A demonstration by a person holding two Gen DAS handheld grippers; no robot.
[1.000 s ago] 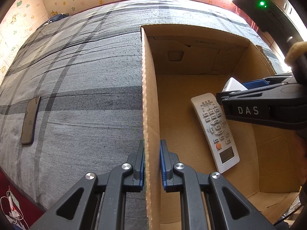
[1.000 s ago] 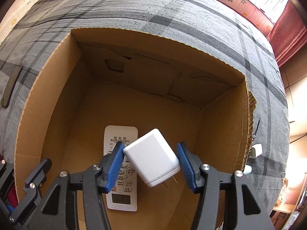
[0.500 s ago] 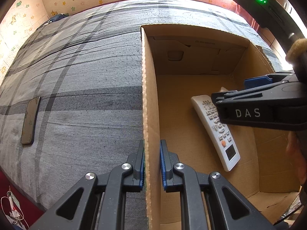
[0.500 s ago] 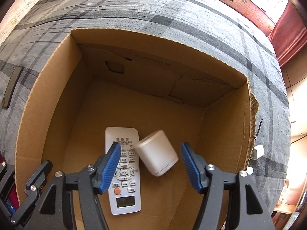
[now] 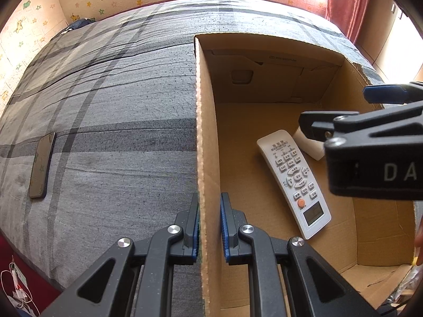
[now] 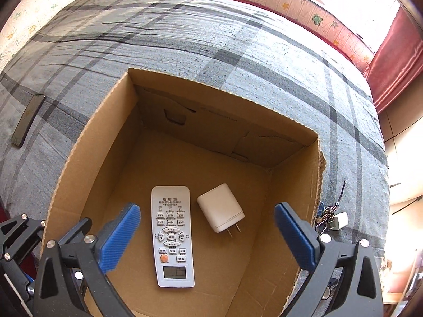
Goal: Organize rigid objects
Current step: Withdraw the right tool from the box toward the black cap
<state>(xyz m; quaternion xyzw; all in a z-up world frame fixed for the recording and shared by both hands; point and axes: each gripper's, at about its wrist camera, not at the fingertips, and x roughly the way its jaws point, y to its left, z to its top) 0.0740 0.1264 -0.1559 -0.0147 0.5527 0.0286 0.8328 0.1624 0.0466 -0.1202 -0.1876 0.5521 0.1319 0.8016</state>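
Note:
A white plug charger [image 6: 220, 207] lies on the floor of an open cardboard box [image 6: 79, 158], just right of a white remote control [image 6: 172, 235]. My right gripper [image 6: 206, 208] hangs above them, its jaws opening wide, and the blue pads touch nothing. In the left wrist view the remote [image 5: 293, 179] shows in full, and the charger [image 5: 308, 145] is half hidden behind the right gripper's fingers. My left gripper [image 5: 209, 198] is shut on the box's left wall [image 5: 207, 132], one pad on each side.
The box stands on a bed with a grey plaid cover [image 6: 238, 39]. A dark phone [image 5: 42, 165] lies flat on the cover left of the box. Keys with a small white adapter [image 6: 335, 220] lie by the box's torn right wall. A red curtain hangs at the far right.
The right gripper let go of the white charger, which dropped to the box floor beside the remote. Its jaws spread wide and it rose. The left gripper kept its grip on the wall.

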